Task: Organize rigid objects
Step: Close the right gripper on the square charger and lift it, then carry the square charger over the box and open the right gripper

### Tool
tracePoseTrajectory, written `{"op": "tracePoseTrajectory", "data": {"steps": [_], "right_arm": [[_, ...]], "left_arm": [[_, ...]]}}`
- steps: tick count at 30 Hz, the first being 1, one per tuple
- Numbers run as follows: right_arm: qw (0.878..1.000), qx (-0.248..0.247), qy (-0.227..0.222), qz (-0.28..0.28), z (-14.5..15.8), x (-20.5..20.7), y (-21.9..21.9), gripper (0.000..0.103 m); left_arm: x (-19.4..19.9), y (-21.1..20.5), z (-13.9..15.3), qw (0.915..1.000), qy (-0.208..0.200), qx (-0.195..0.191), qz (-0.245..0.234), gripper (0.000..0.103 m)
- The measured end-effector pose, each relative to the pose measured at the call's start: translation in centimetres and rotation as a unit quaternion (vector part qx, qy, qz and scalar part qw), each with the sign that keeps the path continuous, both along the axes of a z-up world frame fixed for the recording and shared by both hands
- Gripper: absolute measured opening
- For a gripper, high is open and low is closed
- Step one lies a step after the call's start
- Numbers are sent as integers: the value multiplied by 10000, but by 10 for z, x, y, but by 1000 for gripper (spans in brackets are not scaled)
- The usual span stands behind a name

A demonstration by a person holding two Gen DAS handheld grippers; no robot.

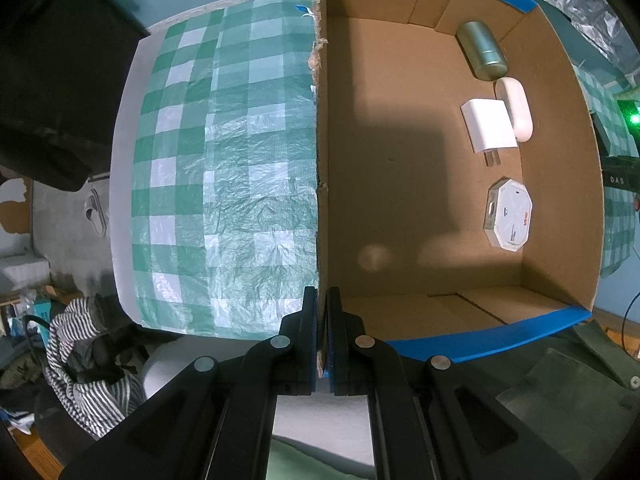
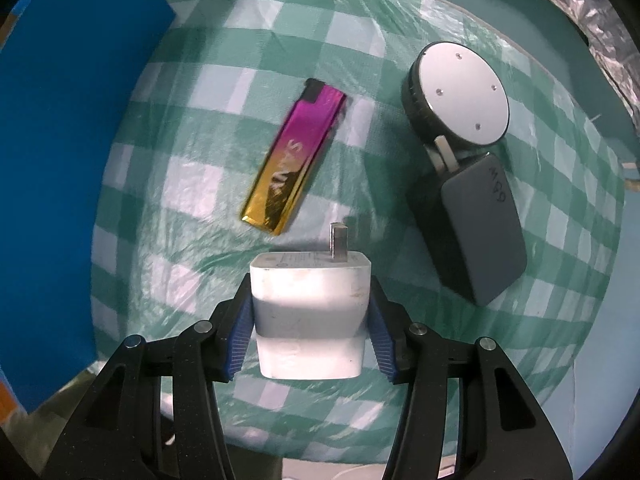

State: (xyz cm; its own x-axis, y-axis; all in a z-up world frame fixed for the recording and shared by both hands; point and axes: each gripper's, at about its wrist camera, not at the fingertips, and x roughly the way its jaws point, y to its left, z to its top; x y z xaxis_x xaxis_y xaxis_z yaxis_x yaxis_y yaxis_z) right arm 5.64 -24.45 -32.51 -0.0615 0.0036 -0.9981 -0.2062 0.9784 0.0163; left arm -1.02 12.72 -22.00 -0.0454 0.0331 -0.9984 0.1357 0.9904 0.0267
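- My right gripper [image 2: 310, 320] is closed onto a white charger [image 2: 310, 312], its blue pads [image 2: 240, 340] pressed to both flanks — the metal prong points forward, away from me, above the green checked cloth [image 2: 180, 200].
- Ahead of that charger and a little to the left lies a pink-to-gold lighter [image 2: 294, 160], flat on the cloth, tilted.
- Ahead to the right sits a grey adapter [image 2: 480, 236], and just beyond it a round black disc with a silver face [image 2: 460, 92]; the two look to be touching.
- Far to the left of my right gripper rises the blue outer wall of the cardboard box [image 2: 72, 160].
- My left gripper [image 1: 322, 340] is pinched shut on the box's torn wall edge [image 1: 320, 160], one finger on each side.
- Inside the box, ahead and to the right of my left gripper: an octagonal white case [image 1: 508, 214] nearest, then a white plug block [image 1: 488, 124] touching a white oval case [image 1: 516, 108], then a metallic cylinder [image 1: 482, 50] farthest.
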Motion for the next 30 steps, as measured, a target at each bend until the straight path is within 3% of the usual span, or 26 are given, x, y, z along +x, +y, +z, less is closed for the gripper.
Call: {"op": "tracePoseTrajectory", "data": {"steps": [16, 30], "right_arm": [[9988, 287, -385, 17, 81, -4, 26, 52], [9940, 606, -815, 402, 140, 4, 62, 52]], "left_arm": [[0, 0, 0, 10000, -3, 8, -9, 4], [0, 0, 1, 10000, -7, 1, -2, 4]]}}
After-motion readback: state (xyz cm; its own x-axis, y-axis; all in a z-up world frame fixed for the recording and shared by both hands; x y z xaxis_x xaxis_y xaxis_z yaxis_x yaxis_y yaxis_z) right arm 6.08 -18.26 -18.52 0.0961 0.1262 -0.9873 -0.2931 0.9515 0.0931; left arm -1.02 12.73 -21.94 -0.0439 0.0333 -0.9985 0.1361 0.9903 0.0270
